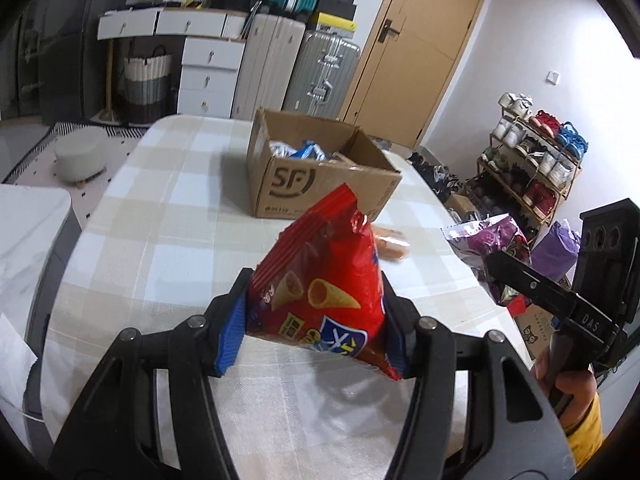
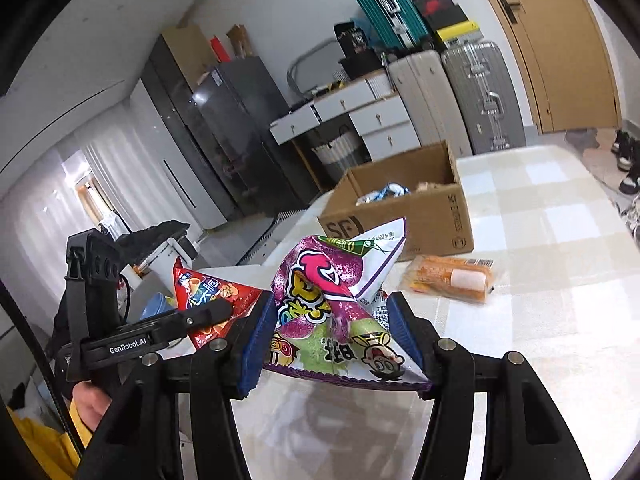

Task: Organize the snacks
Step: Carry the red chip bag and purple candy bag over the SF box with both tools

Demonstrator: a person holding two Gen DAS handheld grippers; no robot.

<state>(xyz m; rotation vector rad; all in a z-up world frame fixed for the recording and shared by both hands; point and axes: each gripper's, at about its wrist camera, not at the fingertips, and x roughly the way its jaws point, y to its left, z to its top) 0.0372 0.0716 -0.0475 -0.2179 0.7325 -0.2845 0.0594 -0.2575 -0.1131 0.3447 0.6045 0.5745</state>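
Left gripper [image 1: 316, 320]: clamped on red bag [image 1: 320, 280]. Right gripper [image 2: 332, 336]: clamped on purple bag [image 2: 336, 312]. Box [image 1: 320, 184]: on table [image 1: 160, 220].

Evenly and brightly lit in both views, daylight-like and soft; strongest brightness at the curtained window [image 2: 44, 216] far left in the right wrist view, nearly blown out; faint, soft-edged shadows under the held bags on the checked tablecloth [image 1: 168, 216], and a darker one beside the cardboard box [image 1: 320, 168]; small glare spots on the red snack bag [image 1: 320, 300] and the purple snack bag [image 2: 340, 312]; heavy fisheye bending toward the rims, straight door and cabinet lines curving; black vignette in every corner; slight motion blur on the orange packet [image 2: 450, 278] and distant furniture.
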